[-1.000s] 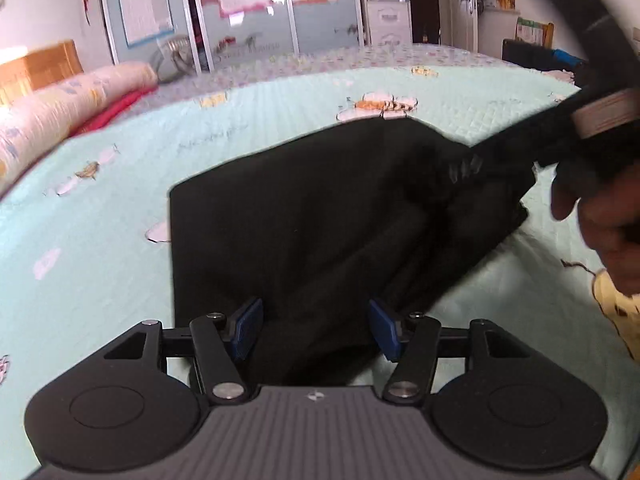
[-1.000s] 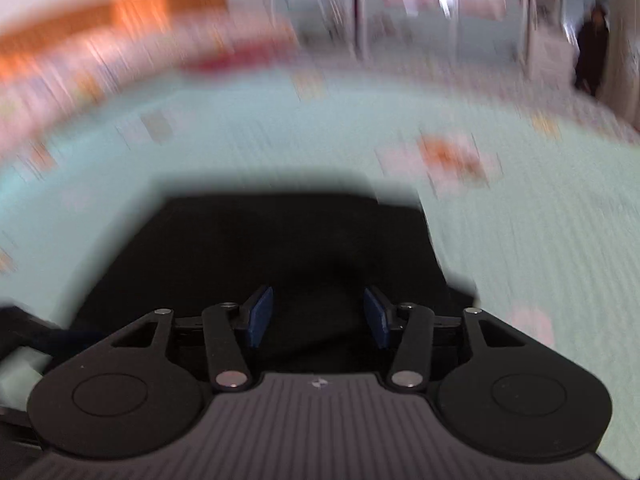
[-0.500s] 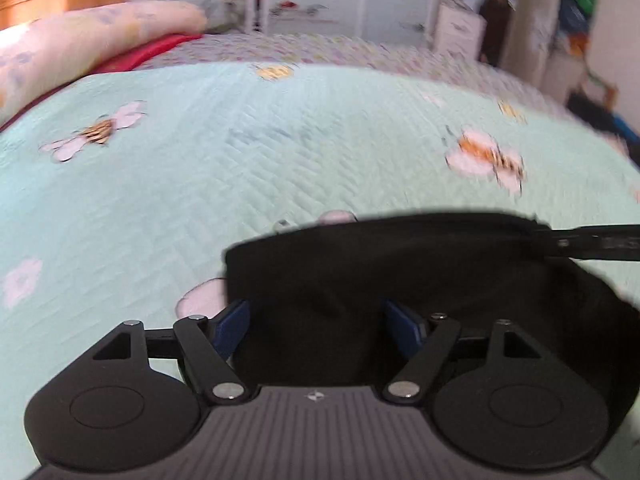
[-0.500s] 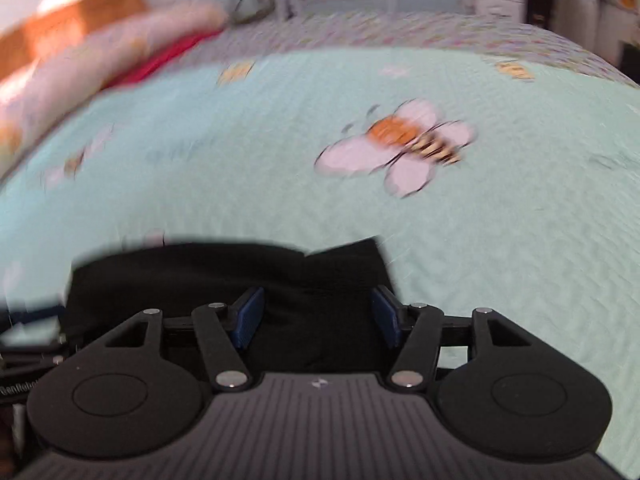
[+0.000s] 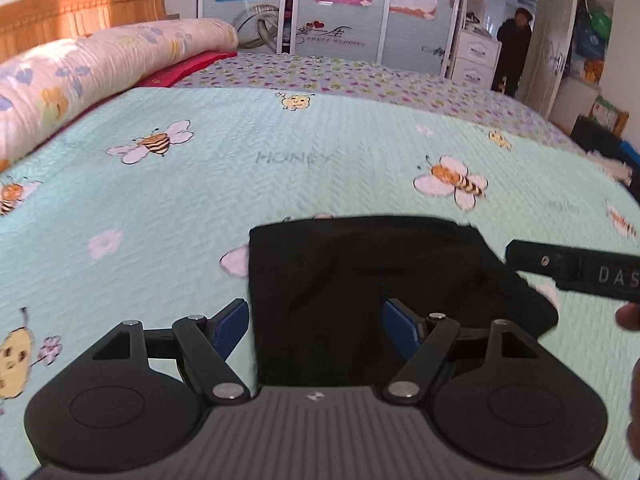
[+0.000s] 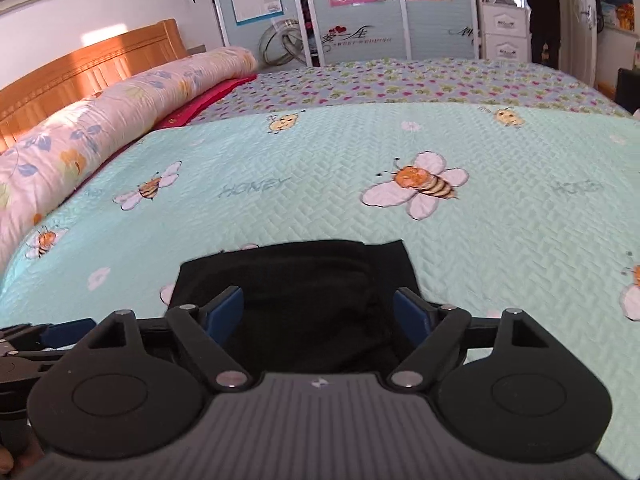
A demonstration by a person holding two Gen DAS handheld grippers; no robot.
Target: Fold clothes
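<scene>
Black garment [image 5: 360, 276] lies folded on bee-print quilt [image 5: 280, 160]; apparently unobstructed.

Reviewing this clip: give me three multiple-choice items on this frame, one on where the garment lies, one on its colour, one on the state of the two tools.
1. Where does the folded garment lie?
A. on the mint bee-print bedspread
B. on the floral bolster
C. on the floor

2. What colour is the garment?
A. red
B. black
C. white

3. How do the left tool and right tool stand?
A. both clamped on cloth
B. one open, one clamped
C. both open, holding nothing

Answers: 1 A, mint quilt shows around its edges. 2 B, it is uniformly black in both views. 3 C, the blue pads stand apart above the cloth, having just been opening.
</scene>
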